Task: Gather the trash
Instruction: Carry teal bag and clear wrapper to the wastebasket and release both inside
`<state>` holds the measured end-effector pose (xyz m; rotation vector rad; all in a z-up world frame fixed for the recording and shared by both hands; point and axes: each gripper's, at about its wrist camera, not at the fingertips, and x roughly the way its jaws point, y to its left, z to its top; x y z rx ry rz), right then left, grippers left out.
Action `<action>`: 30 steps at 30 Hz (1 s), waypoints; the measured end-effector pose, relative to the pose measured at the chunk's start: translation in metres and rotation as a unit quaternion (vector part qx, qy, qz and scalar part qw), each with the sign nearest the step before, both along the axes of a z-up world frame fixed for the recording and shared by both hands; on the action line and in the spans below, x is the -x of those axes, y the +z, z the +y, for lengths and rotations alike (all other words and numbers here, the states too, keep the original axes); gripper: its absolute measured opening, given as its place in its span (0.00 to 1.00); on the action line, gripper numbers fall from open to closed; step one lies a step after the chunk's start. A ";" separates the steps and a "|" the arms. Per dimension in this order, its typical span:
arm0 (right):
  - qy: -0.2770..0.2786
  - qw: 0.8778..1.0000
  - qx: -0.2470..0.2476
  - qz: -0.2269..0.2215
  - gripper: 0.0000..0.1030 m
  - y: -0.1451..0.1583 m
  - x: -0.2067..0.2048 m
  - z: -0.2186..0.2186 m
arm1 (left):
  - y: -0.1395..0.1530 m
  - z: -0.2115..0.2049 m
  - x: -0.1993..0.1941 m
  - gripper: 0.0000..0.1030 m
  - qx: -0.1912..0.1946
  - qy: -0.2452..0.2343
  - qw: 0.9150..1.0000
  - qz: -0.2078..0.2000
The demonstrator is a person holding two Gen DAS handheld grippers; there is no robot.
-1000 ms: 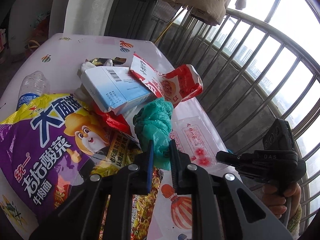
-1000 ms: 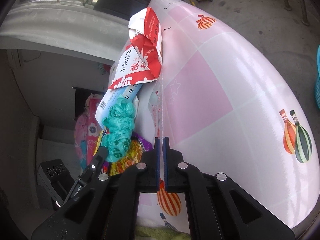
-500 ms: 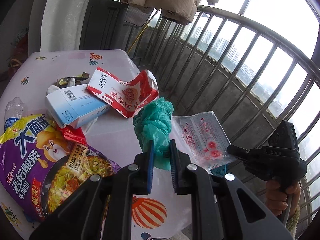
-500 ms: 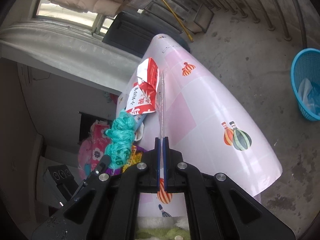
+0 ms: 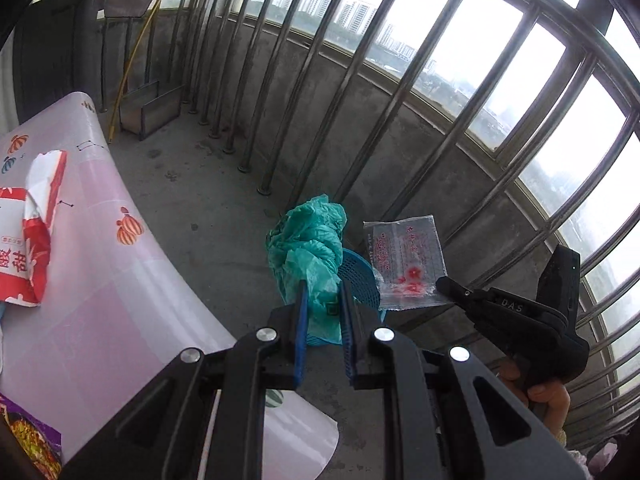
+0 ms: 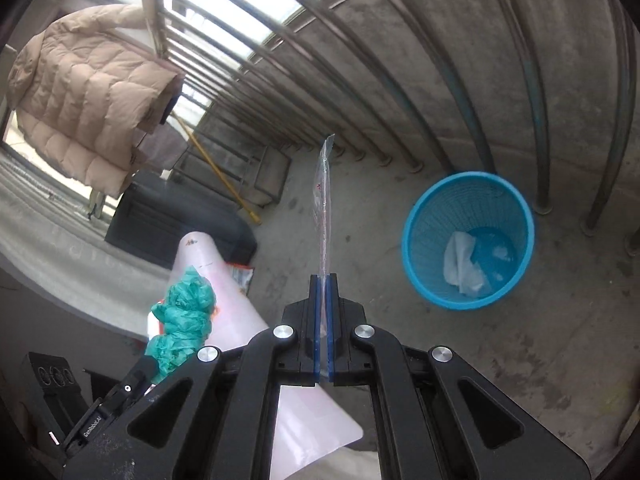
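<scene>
So the left gripper (image 5: 323, 312) has its blue ribbed pads squeezed most of the way in on a crumpled teal plastic bag (image 5: 310, 248), thin crinkly film bunched into a lumpy wad that sticks up past the fingertips. The right gripper (image 6: 323, 316) is clamped completely shut on one corner of a flat clear plastic sachet (image 6: 325, 200) with red print; from its own camera you only see the sachet edge-on, a thin glassy sliver standing straight out from the pads, while the left camera shows it face-on as a wrinkly see-through rectangle just to the right of the teal wad. The trash basket (image 6: 468, 240) is a round blue plastic one with a fine mesh wall, sitting on the rough grey concrete floor, ahead and to the right of the right gripper's tips and below them; there's a scrunched bit of white plastic (image 6: 462, 264) in the bottom. From the left gripper the basket is mostly hidden behind the teal bag. The glossy pink table (image 5: 104, 280) curves off to the left of the left gripper, with a torn red-and-white paper wrapper (image 5: 34, 240) lying on it. Curved metal railing bars (image 5: 360, 92) run along ahead of both grippers.
</scene>
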<state>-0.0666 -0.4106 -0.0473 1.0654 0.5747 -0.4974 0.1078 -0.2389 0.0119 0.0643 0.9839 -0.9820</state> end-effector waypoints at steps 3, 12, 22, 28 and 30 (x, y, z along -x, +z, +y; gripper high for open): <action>-0.033 0.999 -0.012 0.025 0.01 -0.026 0.007 -0.020 | -0.022 -0.055 -0.004 0.14 -0.021 -0.035 0.999 0.018; -0.110 0.989 -0.063 0.069 0.06 -0.107 0.020 -0.085 | -0.094 -0.180 -0.015 0.16 -0.070 -0.100 0.990 0.069; -0.161 0.974 -0.143 0.072 0.50 -0.169 0.049 -0.098 | -0.117 -0.200 -0.031 0.55 -0.082 -0.091 0.987 0.102; -0.157 0.978 -0.123 0.065 0.50 -0.148 0.047 -0.092 | -0.103 -0.180 -0.032 0.56 -0.074 -0.071 0.991 0.083; -0.152 0.981 -0.107 0.062 0.50 -0.137 0.042 -0.089 | -0.094 -0.170 -0.031 0.56 -0.069 -0.065 0.993 0.075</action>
